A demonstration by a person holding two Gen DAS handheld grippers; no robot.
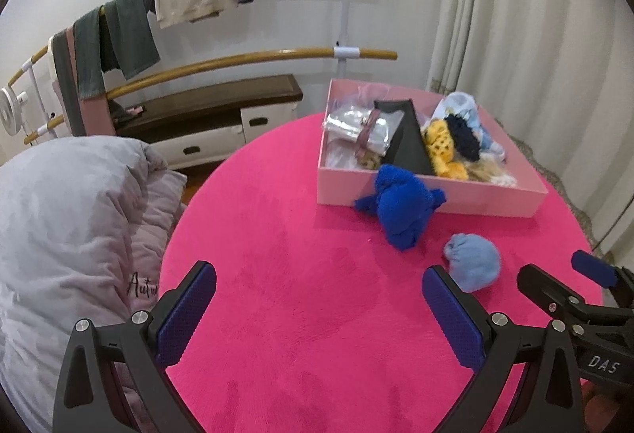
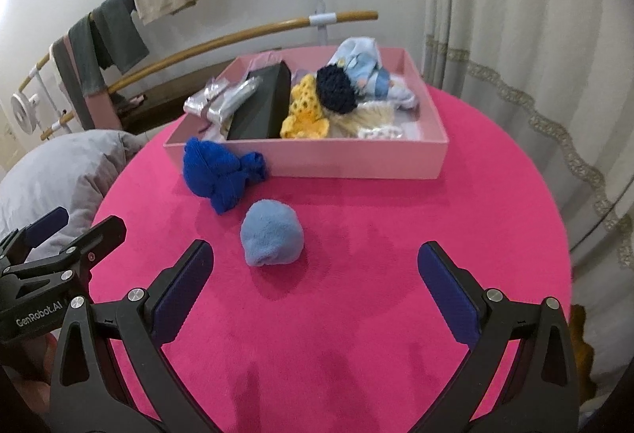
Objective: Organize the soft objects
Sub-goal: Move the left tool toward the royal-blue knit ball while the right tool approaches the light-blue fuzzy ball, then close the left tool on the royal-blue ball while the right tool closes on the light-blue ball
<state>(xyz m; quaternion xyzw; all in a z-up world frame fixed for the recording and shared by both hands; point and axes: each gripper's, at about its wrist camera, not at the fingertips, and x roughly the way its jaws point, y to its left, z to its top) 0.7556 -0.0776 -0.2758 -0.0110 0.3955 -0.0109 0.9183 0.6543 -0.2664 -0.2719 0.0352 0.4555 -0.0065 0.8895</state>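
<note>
Pink table: light-blue sock ball lies just ahead of right claw, spread apart, empty.

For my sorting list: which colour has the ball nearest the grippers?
Light blue ball, clearest in the right wrist view.

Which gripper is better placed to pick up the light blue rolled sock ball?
Right gripper: open, the light blue sock ball lies just ahead between its fingers. The left gripper sits off to its side.

Left gripper low over table, jaws spread wide, nothing between blue pads. Right gripper alongside, level, jaws equally wide, empty. Both point forward, close together.
</note>
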